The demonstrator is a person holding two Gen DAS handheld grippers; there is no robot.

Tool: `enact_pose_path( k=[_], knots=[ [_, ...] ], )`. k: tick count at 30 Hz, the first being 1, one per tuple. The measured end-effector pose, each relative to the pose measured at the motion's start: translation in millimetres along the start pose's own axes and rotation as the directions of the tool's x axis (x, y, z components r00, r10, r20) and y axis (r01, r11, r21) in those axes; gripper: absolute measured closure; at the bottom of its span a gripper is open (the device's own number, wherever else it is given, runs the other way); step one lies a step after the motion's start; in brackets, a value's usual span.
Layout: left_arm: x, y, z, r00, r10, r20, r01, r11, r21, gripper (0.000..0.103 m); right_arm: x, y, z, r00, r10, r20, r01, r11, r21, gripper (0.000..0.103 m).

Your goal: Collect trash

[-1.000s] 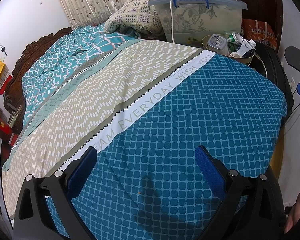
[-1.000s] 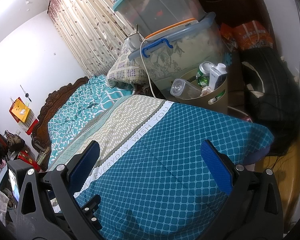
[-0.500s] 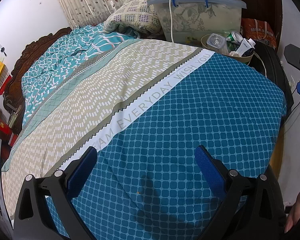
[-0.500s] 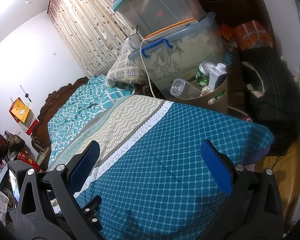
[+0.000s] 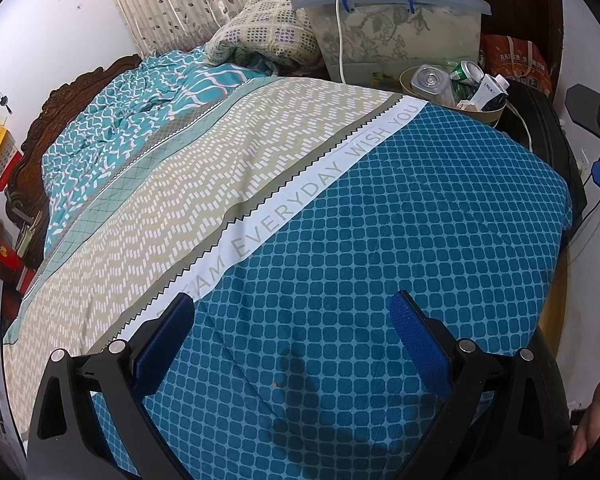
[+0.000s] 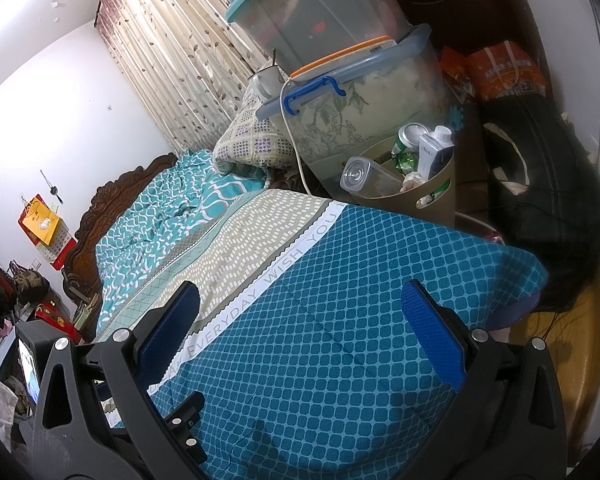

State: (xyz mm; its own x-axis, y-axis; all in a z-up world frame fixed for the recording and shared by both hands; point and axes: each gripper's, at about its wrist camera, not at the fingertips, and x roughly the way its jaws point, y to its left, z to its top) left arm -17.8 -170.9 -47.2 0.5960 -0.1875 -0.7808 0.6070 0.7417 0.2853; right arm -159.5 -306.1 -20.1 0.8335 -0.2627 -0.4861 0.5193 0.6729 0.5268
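The bed [image 5: 380, 240] lies bare of litter, unchanged over the last second. Beyond its far corner the tan bin [image 6: 424, 196] holds the trash: a clear bottle [image 6: 364, 176], green can [image 6: 406, 146] and carton [image 6: 432, 152]. Both the left gripper [image 5: 292, 330] and right gripper [image 6: 300, 316] hover with fingers wide and empty, so collection looks finished.

My left gripper [image 5: 292, 320] has drifted slightly since a second ago: the bin [image 5: 452, 92] of trash, the clear storage box [image 5: 396, 32] behind it and the checked pillow [image 5: 268, 36] now sit a touch higher and further left in my left view, so more of the blue bedspread [image 5: 380, 240] shows ahead of my open jaws. My right view has barely shifted at all.
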Motion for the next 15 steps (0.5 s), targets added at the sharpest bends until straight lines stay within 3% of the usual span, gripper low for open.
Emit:
enact_pose_path(
  k=[15],
  knots=[
    [-4.6,6.5,4.1,1.000,-0.011,0.022,0.011,1.000,-0.023,0.009,-2.2,5.5,-0.5,1.000,0.005,0.013,-0.005,1.000,-0.020,0.003]
  ],
)
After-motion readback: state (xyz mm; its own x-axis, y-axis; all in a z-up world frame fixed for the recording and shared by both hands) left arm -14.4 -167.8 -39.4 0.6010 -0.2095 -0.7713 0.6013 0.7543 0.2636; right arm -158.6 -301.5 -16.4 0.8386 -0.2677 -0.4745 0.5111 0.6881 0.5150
